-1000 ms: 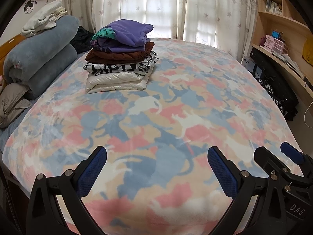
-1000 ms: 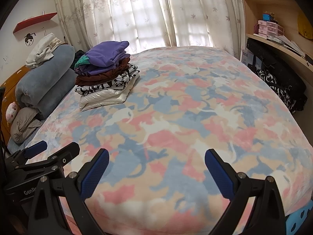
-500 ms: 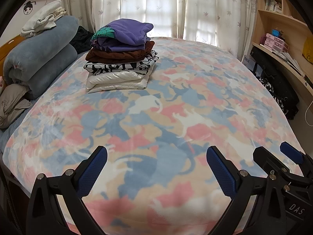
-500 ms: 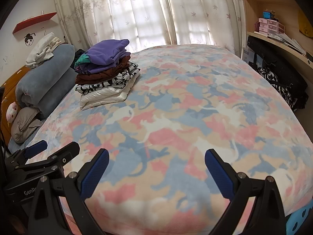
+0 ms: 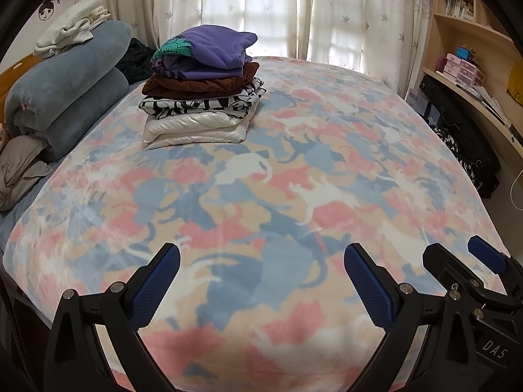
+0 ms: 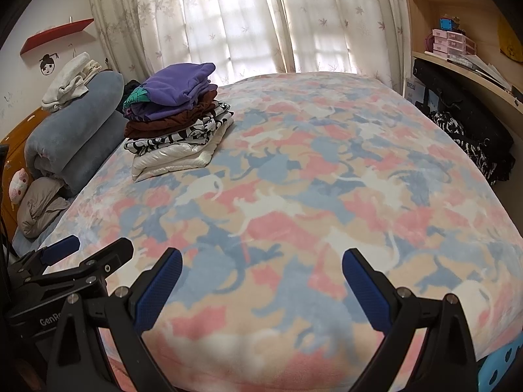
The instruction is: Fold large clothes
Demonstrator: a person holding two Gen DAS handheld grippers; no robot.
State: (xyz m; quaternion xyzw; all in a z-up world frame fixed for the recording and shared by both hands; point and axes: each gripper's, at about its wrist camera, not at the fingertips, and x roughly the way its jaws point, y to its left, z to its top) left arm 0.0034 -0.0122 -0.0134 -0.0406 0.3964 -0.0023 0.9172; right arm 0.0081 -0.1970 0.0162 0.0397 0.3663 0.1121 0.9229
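- Left wrist view: left hand-held gripper [image 5: 261, 281] hangs over the near edge of the bed [image 5: 294, 196], jaws wide apart, nothing btwn them. Its blue pads [image 5: 369, 290] are clear of the blanket.
- Same view: stack of folded clothes [image 5: 199, 91] sits far-left on the bed, just beside the rolled blue-grey blankets [image 5: 65, 91]. Purple top on top, then brown, b/w print, white at the bottom. Looks tidy, edges roughly lined up.
- Same view: the right hand-held gripper pokes in at lower right, close alongside the left one.
- Right wrist view: right hand-held gripper [image 6: 261, 281] also spread wide, empty, over the near bed edge. Stack is up-left from here, well apart from both tools.
- Right wrist view: a dark heap w/ b/w patterned cloth [image 6: 470, 143] lies off the bed's right side under the shelves [image 6: 457, 62]; can't tell if it's laundry waiting.
- Step, as I read it: btwn garments. No unfolded piece is spread on the bed, so prob. a fold is done or the next item isn't fetched yet.
- Next move needs: get a fresh garment, lay it flat on the open middle of the bed, each tool taking one corner or shoulder.
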